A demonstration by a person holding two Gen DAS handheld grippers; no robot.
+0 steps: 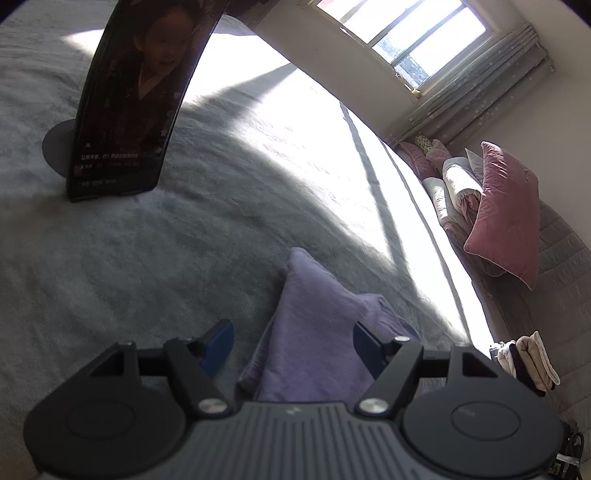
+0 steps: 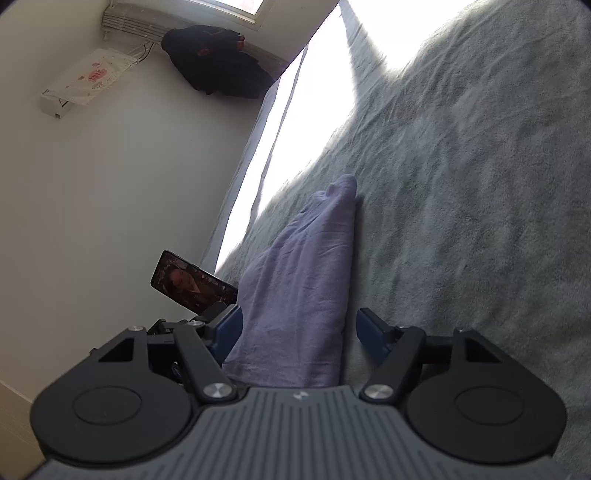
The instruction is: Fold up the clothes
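Folded lilac cotton garment lying on a grey-green, lightly wrinkled bed cover, partly in shade, just short of a bright sunlit patch. Left gripper, black with blue pads, hovering low over the near end of the garment, jaws apart, cloth lying between them without either pad pressing on it. Right gripper of the same build, jaws likewise apart, straddling the near end of the lilac garment; left pad close against the cloth's edge, right pad clear of it, over the bed cover. Garment narrowing to a rounded tip away from the right wrist camera. Dark phone propped upright on a round stand, screen lit, well apart from the garment; same phone seen beyond the right gripper's left finger. Pink velvet pillow and rolled bedding beside the bed under the window. Dark garment hanging in the corner by the white wall.
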